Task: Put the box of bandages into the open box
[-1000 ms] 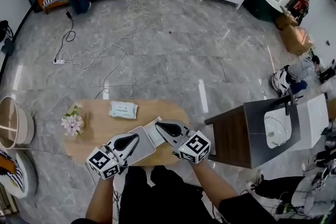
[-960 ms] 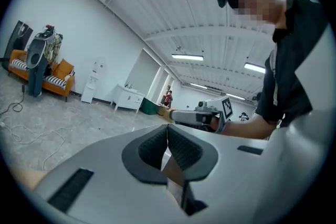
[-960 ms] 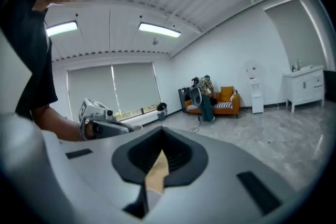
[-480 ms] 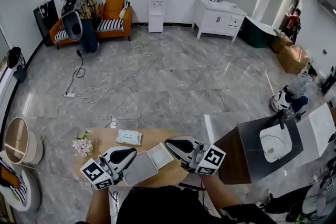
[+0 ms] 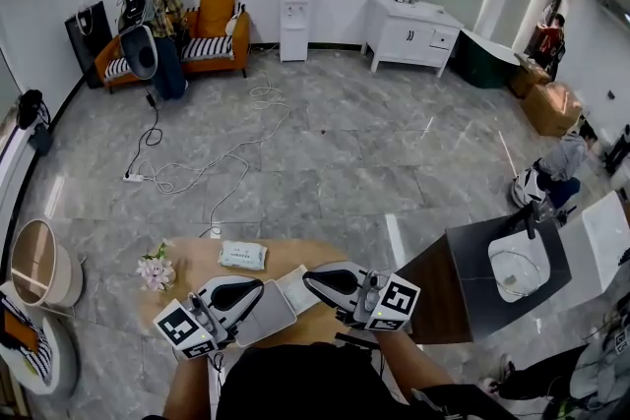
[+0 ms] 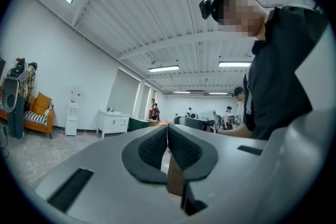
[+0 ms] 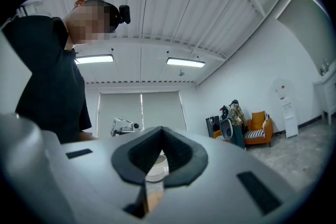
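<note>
I hold both grippers low over the near side of the wooden worktop (image 5: 295, 259). The fingers of the left gripper (image 5: 258, 285) are pressed together and nothing is between them. The fingers of the right gripper (image 5: 307, 278) are also closed and empty. The box of bandages (image 5: 242, 256) lies flat on the worktop, beyond the open box (image 5: 266, 315) and apart from both grippers. A small bunch of flowers (image 5: 156, 272) stands to its left. The open box lies between the two grippers, partly under the left one, with its lid toward the right gripper.
</note>
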### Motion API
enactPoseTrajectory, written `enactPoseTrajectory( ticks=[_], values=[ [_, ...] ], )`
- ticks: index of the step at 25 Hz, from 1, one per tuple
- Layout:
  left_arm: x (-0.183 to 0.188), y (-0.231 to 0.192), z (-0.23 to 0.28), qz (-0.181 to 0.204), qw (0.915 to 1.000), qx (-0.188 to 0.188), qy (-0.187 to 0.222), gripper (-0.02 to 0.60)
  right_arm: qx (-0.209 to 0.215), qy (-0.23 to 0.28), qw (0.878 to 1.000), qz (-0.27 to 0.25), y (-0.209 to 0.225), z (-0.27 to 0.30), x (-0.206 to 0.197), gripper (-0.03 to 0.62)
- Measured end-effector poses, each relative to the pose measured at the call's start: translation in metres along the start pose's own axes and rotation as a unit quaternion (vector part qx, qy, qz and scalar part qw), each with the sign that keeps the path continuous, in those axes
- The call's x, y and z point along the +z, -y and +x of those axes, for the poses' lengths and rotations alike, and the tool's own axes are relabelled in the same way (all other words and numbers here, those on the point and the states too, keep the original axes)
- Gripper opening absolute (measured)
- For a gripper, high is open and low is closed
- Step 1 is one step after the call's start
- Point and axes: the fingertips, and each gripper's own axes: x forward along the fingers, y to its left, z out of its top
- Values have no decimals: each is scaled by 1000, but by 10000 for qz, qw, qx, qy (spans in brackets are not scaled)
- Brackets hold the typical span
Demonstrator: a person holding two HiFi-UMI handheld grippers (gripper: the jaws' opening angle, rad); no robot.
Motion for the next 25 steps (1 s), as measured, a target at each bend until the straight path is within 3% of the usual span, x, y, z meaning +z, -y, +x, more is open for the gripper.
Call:
enactPoseTrajectory(
  ticks=[25],
  values=[
    [-15,-11,-10,-163,9997,205,20,17,254,-132,9991,309,1,13,-21,9]
  ],
)
